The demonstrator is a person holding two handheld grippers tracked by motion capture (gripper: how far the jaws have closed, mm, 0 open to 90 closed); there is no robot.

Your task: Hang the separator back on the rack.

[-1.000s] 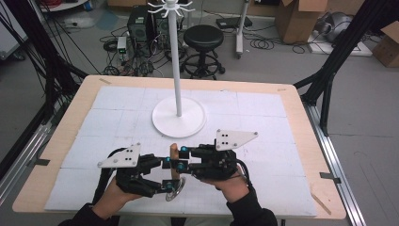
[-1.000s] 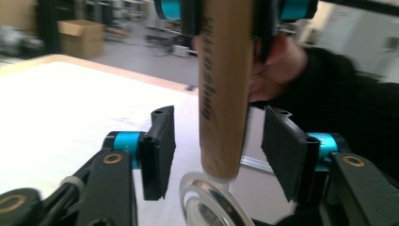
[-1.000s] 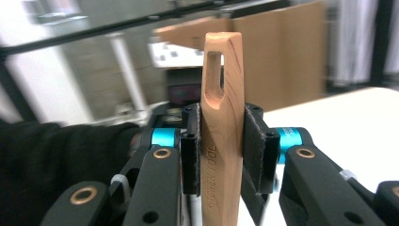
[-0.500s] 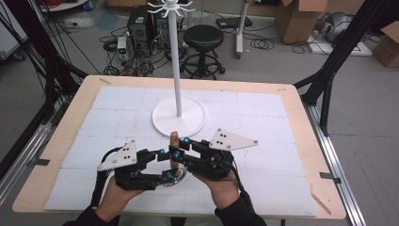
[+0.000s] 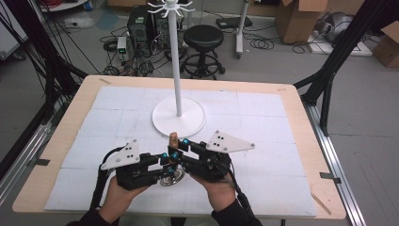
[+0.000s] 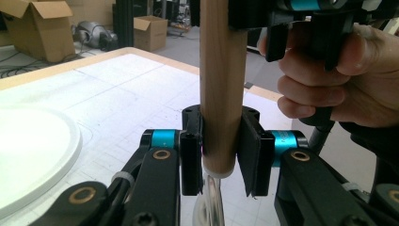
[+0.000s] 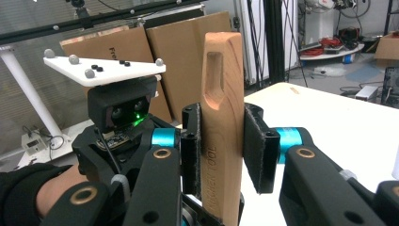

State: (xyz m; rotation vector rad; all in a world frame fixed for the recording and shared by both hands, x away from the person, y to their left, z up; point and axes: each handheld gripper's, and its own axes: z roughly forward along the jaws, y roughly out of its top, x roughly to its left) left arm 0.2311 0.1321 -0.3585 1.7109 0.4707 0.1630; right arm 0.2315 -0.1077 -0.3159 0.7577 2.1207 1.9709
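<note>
A utensil with a wooden handle (image 5: 173,140) and a round metal end (image 5: 170,179) stands upright over the near middle of the table, held by both grippers. My left gripper (image 5: 168,162) is shut on the handle's lower end (image 6: 220,141), just above the metal wire (image 6: 211,202). My right gripper (image 5: 178,148) is shut on the handle (image 7: 222,122) higher up, below its slotted hole. In the left gripper view, the right gripper (image 6: 306,19) and its hand (image 6: 324,80) clamp the handle's top. The left gripper (image 7: 122,117) sits just beyond the handle in the right gripper view.
A white stand with a round base (image 5: 179,117), a tall pole (image 5: 175,56) and hooks at its top (image 5: 169,5) rises just beyond the grippers. White mats (image 5: 263,141) cover the wooden table (image 5: 301,122). A stool (image 5: 203,37) and cardboard boxes (image 5: 296,19) stand behind.
Both grippers have drawn closer together and shifted slightly toward the stand, bringing the wooden handle more upright and a little higher.
</note>
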